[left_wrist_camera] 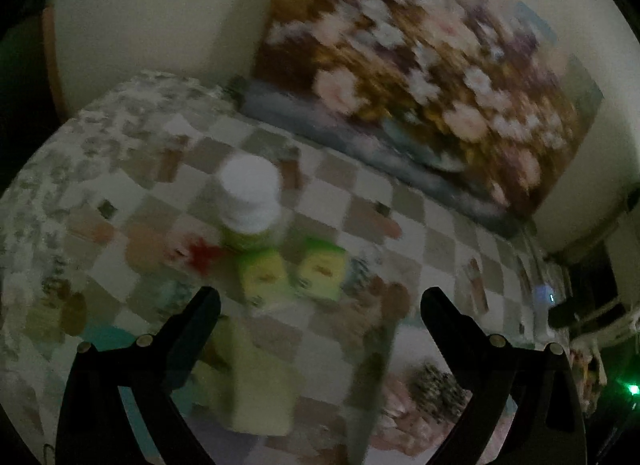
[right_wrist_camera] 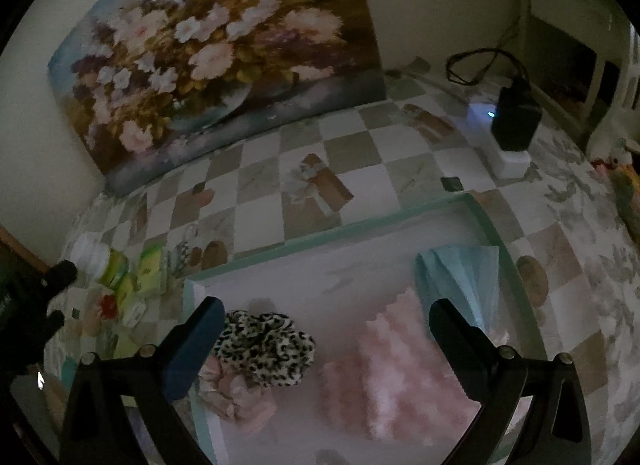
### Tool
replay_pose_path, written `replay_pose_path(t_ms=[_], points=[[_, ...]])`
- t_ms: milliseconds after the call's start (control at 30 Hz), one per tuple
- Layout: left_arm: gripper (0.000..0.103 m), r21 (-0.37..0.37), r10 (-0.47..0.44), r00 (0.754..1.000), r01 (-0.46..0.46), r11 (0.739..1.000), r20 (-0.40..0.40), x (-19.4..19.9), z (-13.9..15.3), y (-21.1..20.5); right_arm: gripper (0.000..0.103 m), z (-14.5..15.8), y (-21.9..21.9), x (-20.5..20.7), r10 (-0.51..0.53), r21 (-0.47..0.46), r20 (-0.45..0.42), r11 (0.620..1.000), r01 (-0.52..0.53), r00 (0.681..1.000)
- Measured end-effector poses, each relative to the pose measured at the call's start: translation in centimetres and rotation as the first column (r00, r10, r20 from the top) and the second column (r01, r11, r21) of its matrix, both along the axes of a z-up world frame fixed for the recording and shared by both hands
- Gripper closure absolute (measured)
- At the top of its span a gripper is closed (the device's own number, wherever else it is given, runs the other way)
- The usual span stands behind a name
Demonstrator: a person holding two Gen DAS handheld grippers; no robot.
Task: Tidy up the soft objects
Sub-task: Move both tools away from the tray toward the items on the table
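Left tongs (left_wrist_camera: 320, 301): released, holding nothing, above the checked tablecloth (left_wrist_camera: 360, 193)
Right tongs (right_wrist_camera: 326, 319): released, over the shallow teal-rimmed white tray (right_wrist_camera: 340, 233)
In the tray: leopard-print fabric scrunchie (right_wrist_camera: 266, 349) beside the left finger, fluffy pink cloth (right_wrist_camera: 384, 361) between the fingers, folded pale blue cloth (right_wrist_camera: 460, 277) by the far right rim
Left of the tray: yellow-green sponges (left_wrist_camera: 292, 273) (blurred), white-lidded jar (left_wrist_camera: 250, 197) behind them

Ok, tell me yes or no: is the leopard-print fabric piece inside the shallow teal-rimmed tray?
Yes, the leopard-print fabric piece lies on the pale floor inside the shallow teal-rimmed tray, near its left wall.
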State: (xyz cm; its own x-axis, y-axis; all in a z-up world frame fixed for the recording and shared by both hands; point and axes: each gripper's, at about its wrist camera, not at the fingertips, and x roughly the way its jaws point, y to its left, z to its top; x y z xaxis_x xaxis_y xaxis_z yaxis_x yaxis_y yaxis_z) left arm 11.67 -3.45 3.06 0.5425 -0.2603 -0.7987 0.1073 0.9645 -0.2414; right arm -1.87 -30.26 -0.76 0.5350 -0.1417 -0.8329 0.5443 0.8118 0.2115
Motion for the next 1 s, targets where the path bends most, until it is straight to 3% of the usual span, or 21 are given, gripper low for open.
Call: replay_pose_path(t_ms=[333, 533, 767, 867, 1000], points=[[0.003, 0.107, 0.163, 0.987, -0.163, 0.981, 0.002, 1.9, 0.6, 8.4, 0.000, 0.4, 3.9, 2.1, 0.105, -0.059, -0.001, 0.993, -0.105, 0.994], [0.003, 0.109, 0.230, 0.973, -0.225, 0.968, -0.035, 2.6, -0.5, 11.9, 0.000, -0.3, 6.7, 3.4, 0.169, -0.066, -0.040, 0.983, -0.171, 0.985], [0.003, 0.093, 0.246, 0.966, -0.239, 0.967, -0.082, 3.1, -1.8, 14.1, 0.000, -1.3, 11.3, 5.2, 0.275, -0.071, -0.095, 0.957, -0.282, 0.957], [0.003, 0.102, 0.207, 0.975, -0.198, 0.975, -0.082, 3.3, -2.7, 14.7, 0.000, -1.4, 13.3, 6.1, 0.325, -0.067, -0.113, 0.940, -0.334, 0.939], [0.003, 0.046, 0.182, 0.972, -0.177, 0.983, -0.149, 4.3, -4.6, 16.5, 0.000, -1.3, 15.4, 7.4, 0.383, -0.096, -0.138, 0.913, -0.397, 0.913]])
